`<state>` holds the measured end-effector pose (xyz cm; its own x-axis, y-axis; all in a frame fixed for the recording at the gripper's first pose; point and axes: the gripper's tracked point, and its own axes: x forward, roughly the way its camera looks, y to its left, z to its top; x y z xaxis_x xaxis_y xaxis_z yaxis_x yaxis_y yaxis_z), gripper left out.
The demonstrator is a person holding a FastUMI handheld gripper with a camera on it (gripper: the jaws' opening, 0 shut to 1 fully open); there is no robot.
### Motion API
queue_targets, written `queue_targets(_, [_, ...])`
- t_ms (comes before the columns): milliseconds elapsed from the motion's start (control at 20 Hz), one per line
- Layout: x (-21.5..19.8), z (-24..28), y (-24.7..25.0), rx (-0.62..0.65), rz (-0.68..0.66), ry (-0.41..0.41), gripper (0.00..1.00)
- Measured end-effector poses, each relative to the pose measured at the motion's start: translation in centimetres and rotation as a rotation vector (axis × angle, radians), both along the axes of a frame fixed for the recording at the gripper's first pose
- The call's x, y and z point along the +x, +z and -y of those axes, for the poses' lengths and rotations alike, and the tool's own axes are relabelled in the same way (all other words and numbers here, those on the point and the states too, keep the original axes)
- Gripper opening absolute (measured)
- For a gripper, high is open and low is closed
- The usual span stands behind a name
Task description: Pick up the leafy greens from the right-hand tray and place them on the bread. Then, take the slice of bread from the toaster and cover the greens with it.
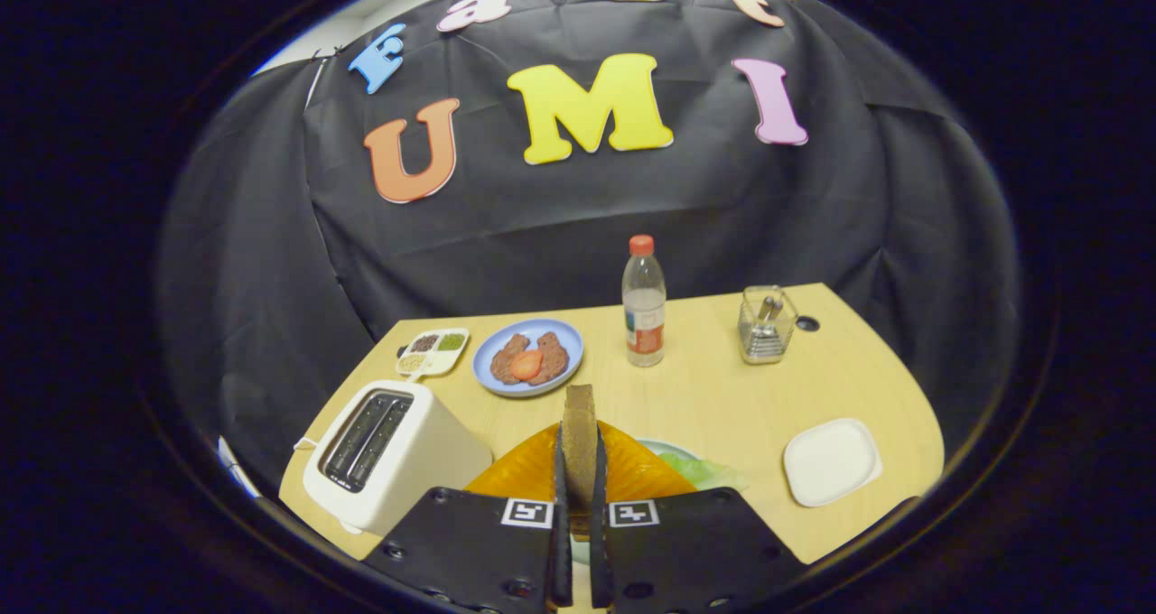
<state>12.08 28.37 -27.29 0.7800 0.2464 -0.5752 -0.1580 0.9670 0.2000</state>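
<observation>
Even, fairly bright overhead light, soft shadows, sharp centre; fisheye bending at edges, which perhaps blur slightly.

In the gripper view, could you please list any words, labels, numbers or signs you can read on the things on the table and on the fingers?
No text here can be quoted.
Water bottle: its red and white label carries print too small and blurred to read.
Gripper: each finger bears a square black-and-white coded marker, a pattern without letters; the fingers are shut on an upright bread slice.
Toaster: no marking visible.
Small white tray: blank.
</observation>
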Motion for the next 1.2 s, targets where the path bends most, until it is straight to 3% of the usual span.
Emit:
queue_targets(200, [0.3,-0.6,-3.8,0.061,-0.055,0.024,0.08])
queue_targets(450, [0.9,2.2,-6.9,0.095,-0.101,-0.012,0.08])
queue_targets(650, [1.1,4.8,-8.6,0.058,-0.123,-0.025,0.24])
queue_targets(700, [1.0,5.2,-9.1,0.056,-0.129,-0.027,0.24])
queue_targets(750, [1.0,5.8,-9.6,0.042,-0.136,-0.026,0.37])
queue_targets(950, [1.5,7.4,-10.3,0.01,-0.126,-0.001,0.72])
queue_targets(1050, [1.8,8.2,-9.4,0.002,-0.107,0.009,0.76])
queue_targets(1200, [2.2,10.4,-5.8,-0.021,-0.034,0.004,0.92])
